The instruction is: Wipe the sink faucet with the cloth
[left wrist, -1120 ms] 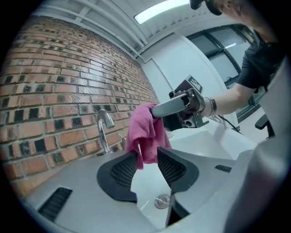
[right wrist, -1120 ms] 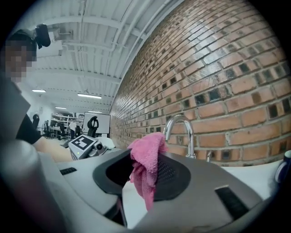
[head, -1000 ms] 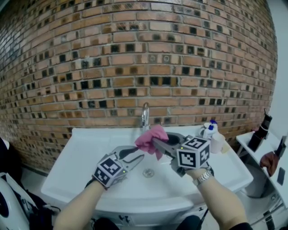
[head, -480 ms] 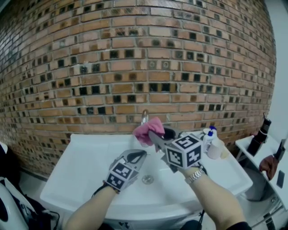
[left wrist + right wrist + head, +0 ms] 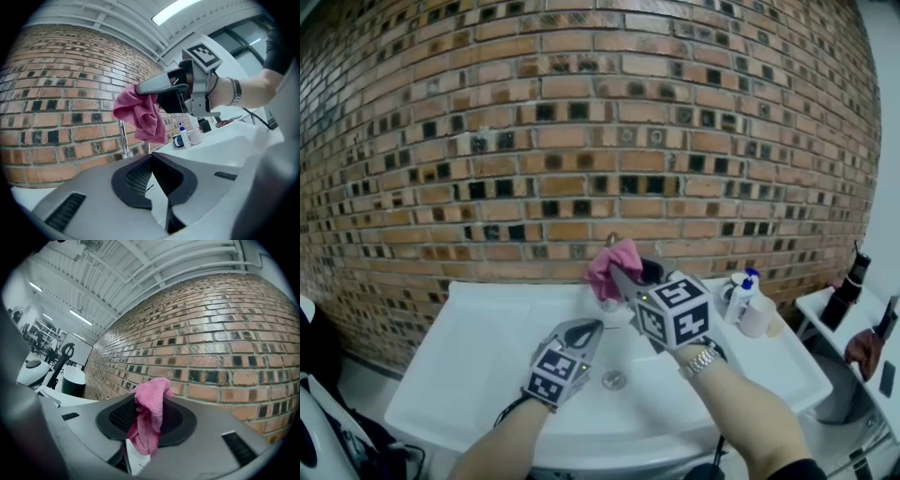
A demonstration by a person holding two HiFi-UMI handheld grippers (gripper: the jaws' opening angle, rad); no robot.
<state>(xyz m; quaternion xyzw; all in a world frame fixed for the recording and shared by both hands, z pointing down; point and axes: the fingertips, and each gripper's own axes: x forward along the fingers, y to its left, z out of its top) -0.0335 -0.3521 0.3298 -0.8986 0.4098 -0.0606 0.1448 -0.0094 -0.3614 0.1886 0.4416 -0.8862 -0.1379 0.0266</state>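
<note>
2 claws — left claw (image 5: 592, 325), right claw (image 5: 623, 275) — 1 pink cloth (image 5: 609, 262), 1 faucet (image 5: 123, 137), 1 sink (image 5: 483, 328)

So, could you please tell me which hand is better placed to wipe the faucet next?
Right, probably. The right tool is shut on the pink cloth, held close to the faucet; the left tool has just closed on nothing, lower over the basin.

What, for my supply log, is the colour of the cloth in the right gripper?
Pink. The cloth shows best in the right gripper view.
</note>
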